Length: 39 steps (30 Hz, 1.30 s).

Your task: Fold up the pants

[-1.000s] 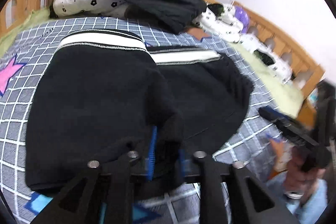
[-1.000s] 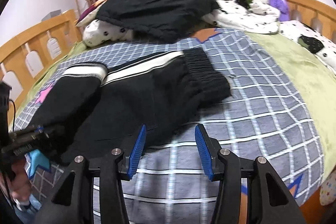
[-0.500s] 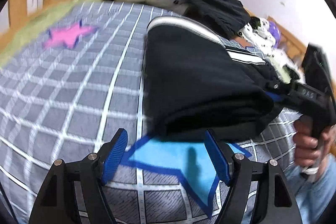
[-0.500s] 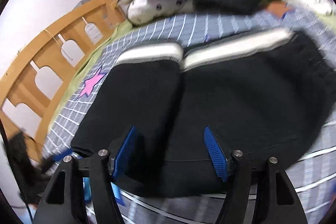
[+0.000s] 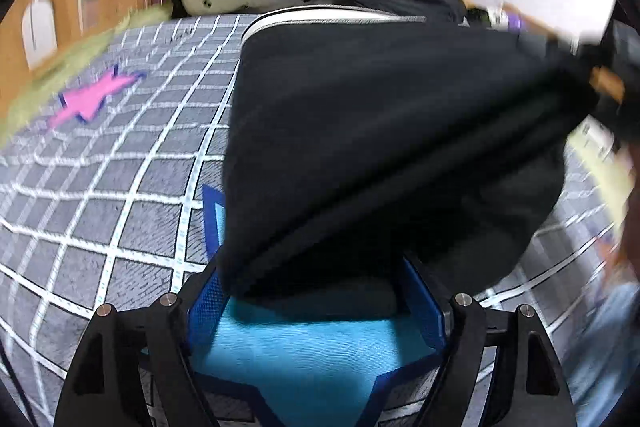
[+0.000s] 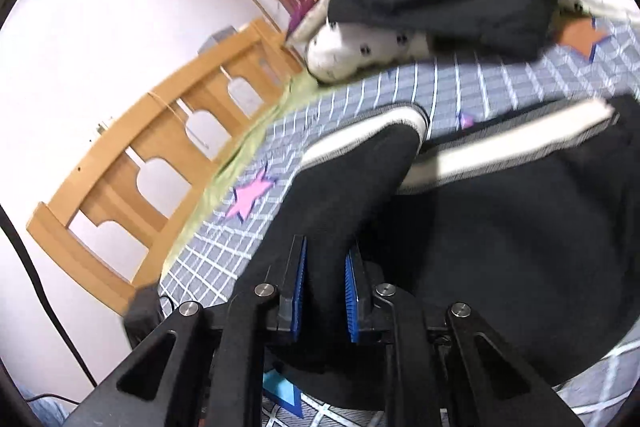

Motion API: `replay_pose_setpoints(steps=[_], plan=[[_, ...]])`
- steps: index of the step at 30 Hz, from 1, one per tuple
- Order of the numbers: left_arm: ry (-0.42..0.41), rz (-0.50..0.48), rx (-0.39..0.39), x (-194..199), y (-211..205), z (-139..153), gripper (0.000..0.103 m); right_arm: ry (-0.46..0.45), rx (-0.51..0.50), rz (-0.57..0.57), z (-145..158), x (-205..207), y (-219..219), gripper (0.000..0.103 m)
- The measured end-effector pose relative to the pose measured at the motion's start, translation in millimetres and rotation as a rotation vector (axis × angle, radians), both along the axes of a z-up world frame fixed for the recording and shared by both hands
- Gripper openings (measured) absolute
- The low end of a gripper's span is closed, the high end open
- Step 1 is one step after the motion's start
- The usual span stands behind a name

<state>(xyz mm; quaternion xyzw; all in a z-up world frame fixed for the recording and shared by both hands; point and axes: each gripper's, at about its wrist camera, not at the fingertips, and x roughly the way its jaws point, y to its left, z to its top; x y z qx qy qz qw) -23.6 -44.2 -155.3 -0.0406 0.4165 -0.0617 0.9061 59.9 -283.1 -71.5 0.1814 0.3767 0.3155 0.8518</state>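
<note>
Black pants part-folded on the checked bedspread, right gripper now clamped on them.

Left wrist view: the left gripper (image 5: 316, 301) has its blue pads spread wide, as half a second ago, but the folded edge of the black pants (image 5: 384, 147) now lies between them, nearer than before, over the blue star (image 5: 296, 351) on the grey checked bedspread (image 5: 120, 187); whether either pad touches the cloth I cannot tell. At far right the cloth is pulled up taut toward a blurred dark shape.
Right wrist view: the right gripper (image 6: 324, 291), open half a second ago, has drawn its jaws in on a fold of the pants (image 6: 500, 239), which lie on the bedspread (image 6: 460, 83) to the right of the pink star (image 6: 250, 197).
</note>
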Motion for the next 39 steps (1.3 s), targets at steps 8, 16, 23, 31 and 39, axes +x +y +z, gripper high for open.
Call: replay_pose_setpoints(steps=[8,16,23,31,39], plan=[[0.025,-0.025,0.032,2,-14,11,0.079,-0.225,-0.034,-0.135,59,-10,-81,0.016],[0.029,-0.148,0.014,2,-37,19,0.079,-0.073,-0.232,-0.346,2,3,-168,0.016],[0.046,-0.155,-0.076,-13,-21,19,0.079,0.051,-0.413,-0.322,-33,3,-161,0.023],[-0.040,-0.161,-0.079,-10,-20,54,0.079,-0.125,-0.400,-0.360,10,-12,-160,0.035],[0.071,-0.134,-0.010,51,-57,28,0.083,0.012,-0.674,-0.205,-33,5,-132,0.035]])
